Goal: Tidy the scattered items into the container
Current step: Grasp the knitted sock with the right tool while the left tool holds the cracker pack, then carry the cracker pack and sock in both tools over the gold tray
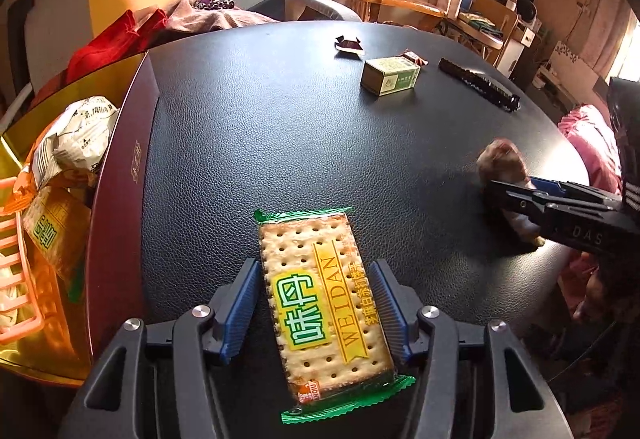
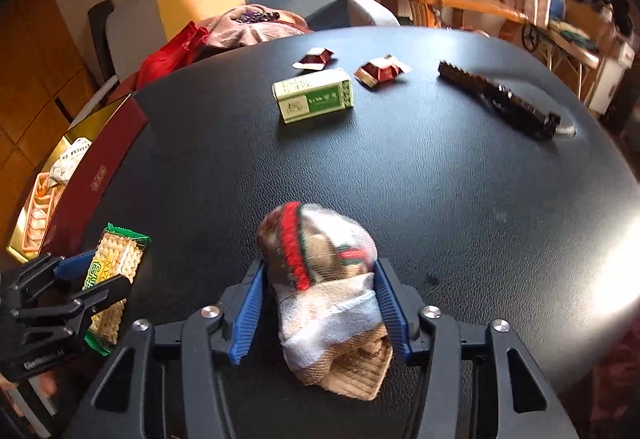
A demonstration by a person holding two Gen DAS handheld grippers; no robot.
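My left hand-held gripper (image 1: 314, 313) straddles the cracker pack (image 1: 324, 307) near the tabletop's (image 1: 280, 127) left edge, pads spread, not pressing. My right hand-held gripper (image 2: 320, 313) pinches the rolled sock (image 2: 324, 291) near the front edge. Container (image 1: 120, 199) sits at the left edge.

Mid-table open, clutter at far edge
Bare black table (image 2: 440, 199) nearer than green box (image 2: 313, 101); wrappers, dark comb (image 2: 498, 99) beside/behind it; container wall (image 1: 120, 223) far left.
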